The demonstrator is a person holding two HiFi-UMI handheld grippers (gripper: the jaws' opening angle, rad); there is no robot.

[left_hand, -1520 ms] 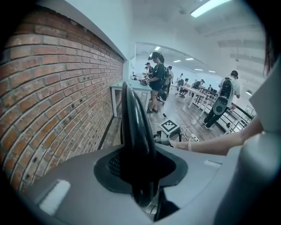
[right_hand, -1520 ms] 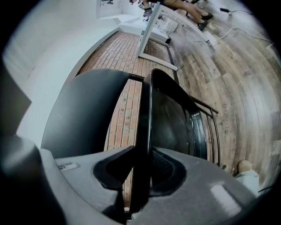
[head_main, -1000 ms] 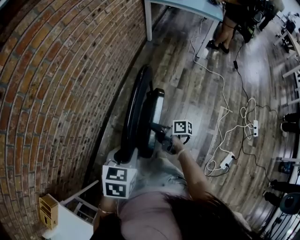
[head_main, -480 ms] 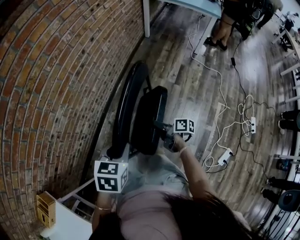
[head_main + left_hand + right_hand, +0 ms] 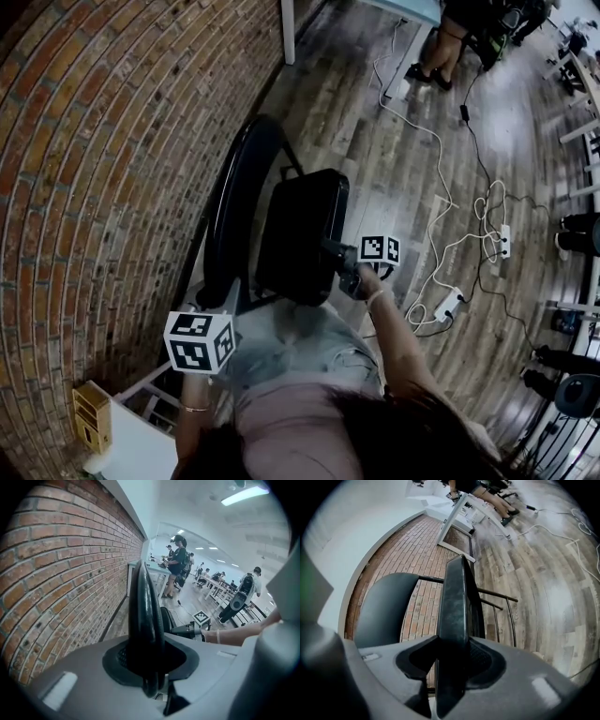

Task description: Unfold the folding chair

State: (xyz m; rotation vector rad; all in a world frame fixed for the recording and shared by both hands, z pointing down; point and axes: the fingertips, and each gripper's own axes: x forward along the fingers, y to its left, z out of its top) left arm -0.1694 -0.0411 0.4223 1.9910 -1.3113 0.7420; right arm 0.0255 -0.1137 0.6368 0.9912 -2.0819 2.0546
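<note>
Fingers of the left gripper sit narrow on either side of the black backrest of the folding chair, pads pressed to its top rim, and the jaws are closing. At the right gripper, the jaws are opening with the near edge of the seat between them, its pads lying against both faces of that edge. The chair stands on the wooden floor, just beside the brick wall at the left and directly in front of the person holding the grippers. Its backrest runs along the wall. Its seat tilts away from the backrest toward the right, and the two are apart at the near end. White cables and a power strip lie on the floor well to the right. At the far end, another person stands beside a white table leg.
</note>
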